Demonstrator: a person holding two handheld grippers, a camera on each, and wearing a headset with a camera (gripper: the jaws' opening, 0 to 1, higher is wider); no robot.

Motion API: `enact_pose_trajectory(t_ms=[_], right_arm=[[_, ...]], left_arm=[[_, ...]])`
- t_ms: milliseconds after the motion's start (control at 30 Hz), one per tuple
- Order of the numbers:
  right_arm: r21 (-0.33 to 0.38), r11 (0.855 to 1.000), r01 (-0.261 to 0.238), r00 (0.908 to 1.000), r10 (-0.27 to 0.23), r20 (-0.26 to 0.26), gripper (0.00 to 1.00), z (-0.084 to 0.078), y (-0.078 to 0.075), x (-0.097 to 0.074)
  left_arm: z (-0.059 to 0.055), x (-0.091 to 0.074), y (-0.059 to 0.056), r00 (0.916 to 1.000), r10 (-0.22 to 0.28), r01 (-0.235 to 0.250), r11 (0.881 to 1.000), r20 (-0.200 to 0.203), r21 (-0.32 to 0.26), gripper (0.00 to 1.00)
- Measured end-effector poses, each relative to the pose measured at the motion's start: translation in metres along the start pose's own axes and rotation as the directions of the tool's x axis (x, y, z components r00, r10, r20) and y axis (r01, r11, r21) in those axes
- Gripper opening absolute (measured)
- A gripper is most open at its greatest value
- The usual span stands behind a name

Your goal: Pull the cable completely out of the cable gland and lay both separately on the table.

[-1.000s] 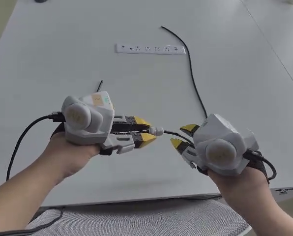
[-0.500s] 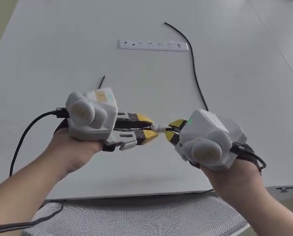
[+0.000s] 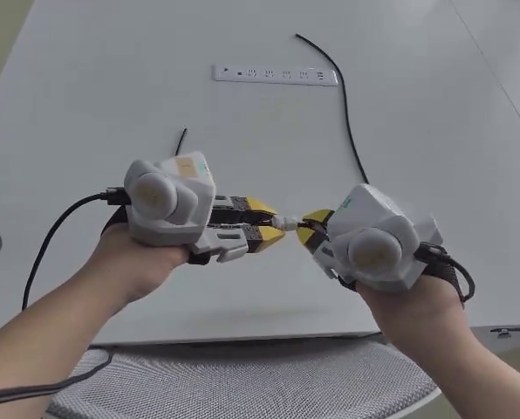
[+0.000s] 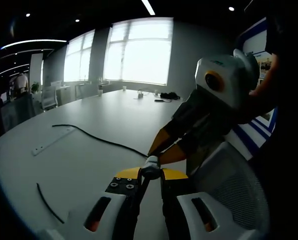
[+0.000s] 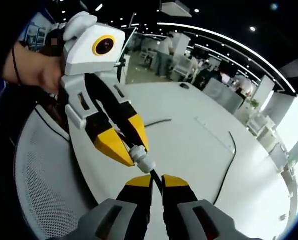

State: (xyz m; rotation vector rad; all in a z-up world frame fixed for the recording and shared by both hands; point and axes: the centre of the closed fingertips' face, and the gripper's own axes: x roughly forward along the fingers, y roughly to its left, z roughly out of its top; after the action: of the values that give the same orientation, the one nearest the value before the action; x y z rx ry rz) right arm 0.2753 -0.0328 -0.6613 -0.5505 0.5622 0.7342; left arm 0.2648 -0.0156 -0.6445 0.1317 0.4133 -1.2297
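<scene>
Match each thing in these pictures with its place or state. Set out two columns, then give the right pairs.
Things:
1. cable gland
2. cable
3. power strip

Places or states:
A. lies flat at the far side of the table
B. clamped in the fingers of the right gripper
C. clamped in the fingers of the left gripper

Pairs: 1-C, 2-B, 3-A

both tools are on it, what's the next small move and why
Probably draw the right tool straight away from the left tool. The left looks shut on the cable gland, the right on the cable just beyond it, so parting them should slide the cable out.
</scene>
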Motion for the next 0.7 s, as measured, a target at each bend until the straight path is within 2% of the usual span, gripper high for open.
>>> enact_pose_trajectory(t_ms=[233,533,700], right_arm=[[0.026,1.000,0.006,0.9999,-0.006,-0.013,0.01,-0.010,-0.004,-0.002],[0.131,0.991,0.042,0.9984,-0.037,-0.042,0.01,-0.038,-0.022,-0.005],[0.187,0.981,0.052,0.9978,-0.044,-0.050,0.00,-0.051,-0.025,-0.003]], left_arm=[[-0.001,-0.001,-0.003,1.0000,0.004,-0.004,1.000,-0.002,-0.006,0.15],[0.001,-0.005,-0.003,0.9998,0.014,-0.014,1.000,0.011,-0.012,0.15],[0.001,-0.003,-0.005,0.9998,0.016,-0.015,1.000,0.010,-0.010,0.15]])
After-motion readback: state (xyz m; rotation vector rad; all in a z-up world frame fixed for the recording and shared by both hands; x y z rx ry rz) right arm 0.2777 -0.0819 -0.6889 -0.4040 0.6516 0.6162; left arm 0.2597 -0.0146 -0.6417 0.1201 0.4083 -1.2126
